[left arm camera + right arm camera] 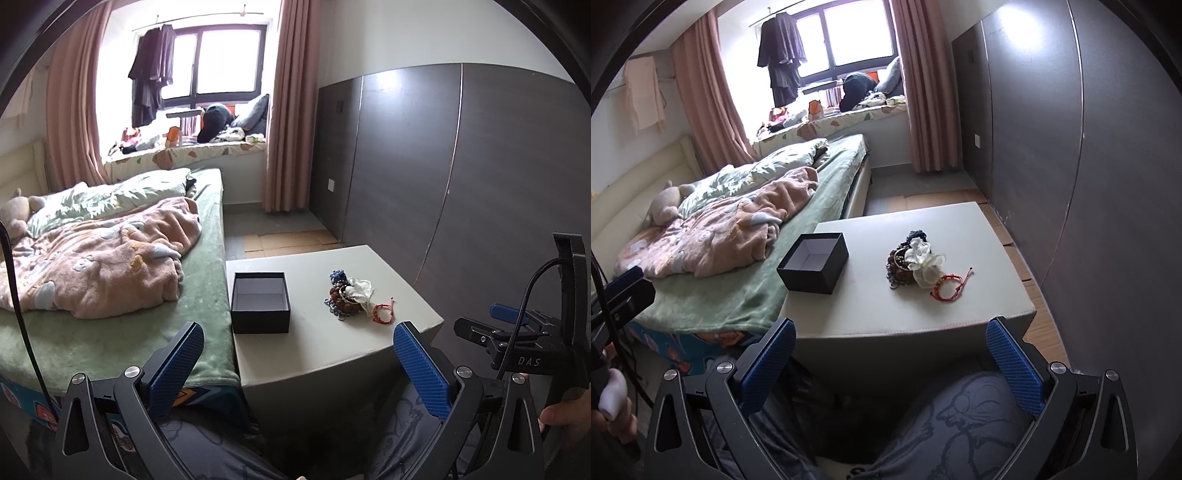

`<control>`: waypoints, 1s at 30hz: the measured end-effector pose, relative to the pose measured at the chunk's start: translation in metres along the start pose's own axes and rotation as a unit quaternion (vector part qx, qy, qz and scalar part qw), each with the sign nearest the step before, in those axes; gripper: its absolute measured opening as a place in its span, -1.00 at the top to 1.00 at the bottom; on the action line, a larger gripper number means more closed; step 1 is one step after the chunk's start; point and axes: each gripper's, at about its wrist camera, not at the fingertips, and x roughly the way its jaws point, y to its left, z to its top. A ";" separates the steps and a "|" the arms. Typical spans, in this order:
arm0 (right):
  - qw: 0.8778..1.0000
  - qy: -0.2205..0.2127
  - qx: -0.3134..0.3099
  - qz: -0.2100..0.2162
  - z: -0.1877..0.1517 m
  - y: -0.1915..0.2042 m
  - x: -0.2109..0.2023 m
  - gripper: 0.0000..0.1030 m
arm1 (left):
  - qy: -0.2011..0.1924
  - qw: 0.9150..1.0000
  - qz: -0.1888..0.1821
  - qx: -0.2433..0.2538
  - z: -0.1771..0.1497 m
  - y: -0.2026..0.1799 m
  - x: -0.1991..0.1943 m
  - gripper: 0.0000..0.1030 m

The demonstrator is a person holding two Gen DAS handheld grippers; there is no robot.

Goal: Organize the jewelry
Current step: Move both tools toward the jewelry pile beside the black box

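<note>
Nothing looks sorted yet, so the whole job seems to be ahead. On the pale table, the black box stands open near the left edge, close to the bed. Its grey inside shows bare in both views, with no piece of jewelry in it.

Further right, well apart from the box and toward the right edge of the table, the jewelry lies in one tangled heap: dark beaded strands, a white fabric flower piece on top, and a red cord bracelet just beside the heap on its near side.

The left gripper hangs back off the near edge with its jaws spread wide, holding nothing. The right gripper does the same, jaws apart and empty, above the person's lap.
</note>
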 end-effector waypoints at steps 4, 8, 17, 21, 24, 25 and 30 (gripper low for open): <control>1.000 0.008 0.014 -0.008 0.002 -0.011 0.010 -1.00 | 0.009 1.000 -0.008 0.001 0.006 -0.001 0.014 -0.99; 1.000 0.013 0.021 -0.010 0.004 -0.022 0.020 -1.00 | 0.018 1.000 -0.021 0.004 0.010 -0.004 0.031 -0.99; 0.998 0.030 0.061 0.001 0.003 -0.056 0.055 -1.00 | 0.042 0.997 -0.066 0.014 0.017 -0.020 0.079 -0.98; 0.997 0.041 0.069 0.003 -0.001 -0.068 0.070 -1.00 | 0.061 0.995 -0.078 0.008 0.019 -0.023 0.104 -0.88; 0.996 0.052 0.074 0.006 -0.002 -0.076 0.082 -0.97 | 0.070 0.994 -0.084 -0.001 0.020 -0.024 0.121 -0.87; 0.996 0.054 0.076 0.007 -0.002 -0.079 0.086 -0.97 | 0.074 0.994 -0.085 -0.002 0.022 -0.025 0.128 -0.87; 0.994 0.065 0.087 0.015 -0.001 -0.091 0.105 -0.79 | 0.103 0.990 -0.093 -0.005 0.023 -0.029 0.159 -0.57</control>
